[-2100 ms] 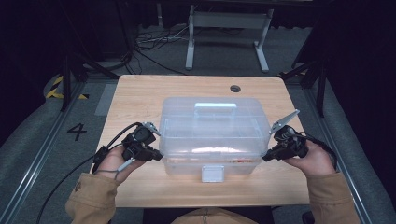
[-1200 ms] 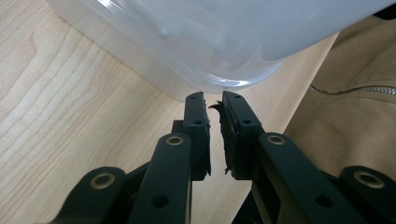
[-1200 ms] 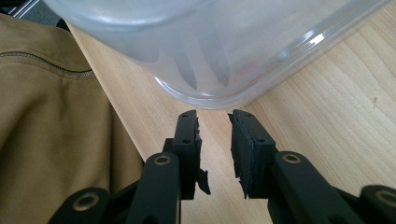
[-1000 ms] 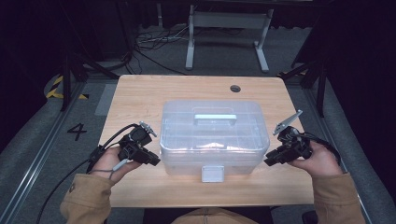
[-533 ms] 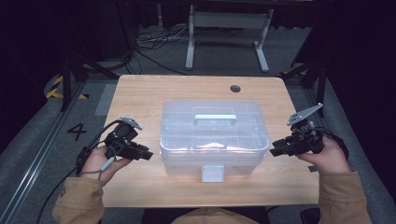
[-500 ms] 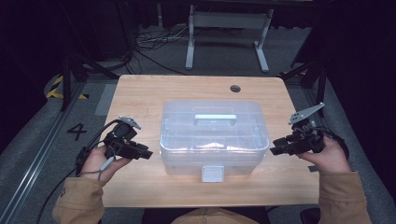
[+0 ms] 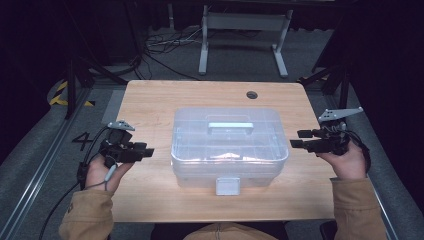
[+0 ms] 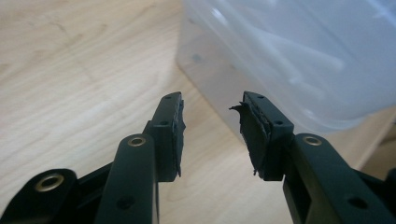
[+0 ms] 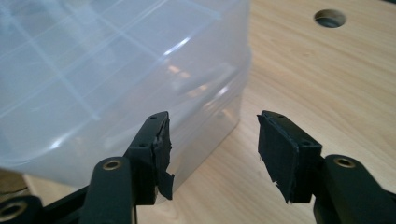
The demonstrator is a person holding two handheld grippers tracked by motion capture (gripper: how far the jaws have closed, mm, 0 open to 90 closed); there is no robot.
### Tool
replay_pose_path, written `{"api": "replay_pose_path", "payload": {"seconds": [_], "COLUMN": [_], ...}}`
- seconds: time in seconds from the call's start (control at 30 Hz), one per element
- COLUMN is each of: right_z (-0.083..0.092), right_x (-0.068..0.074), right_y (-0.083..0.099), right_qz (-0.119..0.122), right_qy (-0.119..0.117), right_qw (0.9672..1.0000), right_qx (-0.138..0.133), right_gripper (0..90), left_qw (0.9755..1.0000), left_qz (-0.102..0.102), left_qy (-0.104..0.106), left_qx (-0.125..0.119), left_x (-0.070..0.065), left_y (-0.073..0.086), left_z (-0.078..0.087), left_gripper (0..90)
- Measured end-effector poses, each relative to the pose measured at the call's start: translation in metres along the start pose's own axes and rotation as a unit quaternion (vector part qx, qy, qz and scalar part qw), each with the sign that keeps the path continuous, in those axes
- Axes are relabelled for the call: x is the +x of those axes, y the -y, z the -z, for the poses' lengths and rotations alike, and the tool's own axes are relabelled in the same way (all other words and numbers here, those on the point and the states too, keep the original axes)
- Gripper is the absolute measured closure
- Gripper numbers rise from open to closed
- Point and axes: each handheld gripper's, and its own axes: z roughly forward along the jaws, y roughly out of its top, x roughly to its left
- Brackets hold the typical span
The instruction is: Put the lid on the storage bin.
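Light wood table [image 7: 150, 105], rect top, w/ a round cable hole [image 7: 252, 94] near the far right corner. Clear plastic storage box [image 7: 230, 145] sits directly on it, approx centre, lid on, w/ a handle on top and a white front latch facing the near edge. Rest of the tabletop bare wood; grey floor [image 7: 35, 160] around the table.

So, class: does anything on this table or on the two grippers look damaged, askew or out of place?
Yes: the black pads on the left gripper and right gripper are torn and peeling. The clear box sits square, latched, undamaged.
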Motion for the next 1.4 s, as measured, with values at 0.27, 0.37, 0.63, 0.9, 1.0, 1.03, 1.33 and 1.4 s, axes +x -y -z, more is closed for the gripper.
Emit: {"api": "replay_pose_path", "payload": {"seconds": [0.27,0.37,0.63,0.9,1.0,1.03,1.33,1.4], "right_z": [-0.012,-0.016,-0.025,-0.035,-0.04,-0.042,-0.06,-0.064], "right_x": [-0.02,-0.027,-0.046,-0.057,-0.06,-0.062,-0.071,-0.072], "right_y": [0.014,0.02,0.036,0.047,0.051,0.053,0.065,0.067], "right_qz": [-0.025,-0.032,-0.052,-0.053,-0.058,-0.058,-0.066,-0.067], "right_qy": [0.023,0.035,0.053,0.066,0.071,0.073,0.077,0.076], "right_qw": [0.9992,0.9986,0.9969,0.996,0.9955,0.9955,0.9948,0.9949], "right_qx": [-0.022,-0.026,-0.027,-0.028,-0.024,-0.021,-0.008,-0.005], "right_gripper": [39.9,37.8,36.8,35.3,33.9,34.0,33.4,33.3], "left_qw": [0.9992,0.9988,0.9978,0.9979,0.998,0.998,0.9981,0.9983], "left_qz": [0.018,0.022,0.031,0.036,0.038,0.039,0.047,0.048], "left_qy": [-0.019,-0.023,-0.031,-0.031,-0.03,-0.03,-0.027,-0.027], "left_qx": [-0.03,-0.037,-0.049,-0.043,-0.041,-0.041,-0.028,-0.022], "left_x": [0.016,0.021,0.031,0.037,0.039,0.04,0.046,0.047], "left_y": [0.008,0.011,0.018,0.023,0.025,0.026,0.032,0.033], "left_z": [-0.01,-0.016,-0.031,-0.046,-0.052,-0.053,-0.067,-0.07], "left_gripper": [57.2,56.4,54.5,54.2,53.9,53.9,51.9,51.7]}}
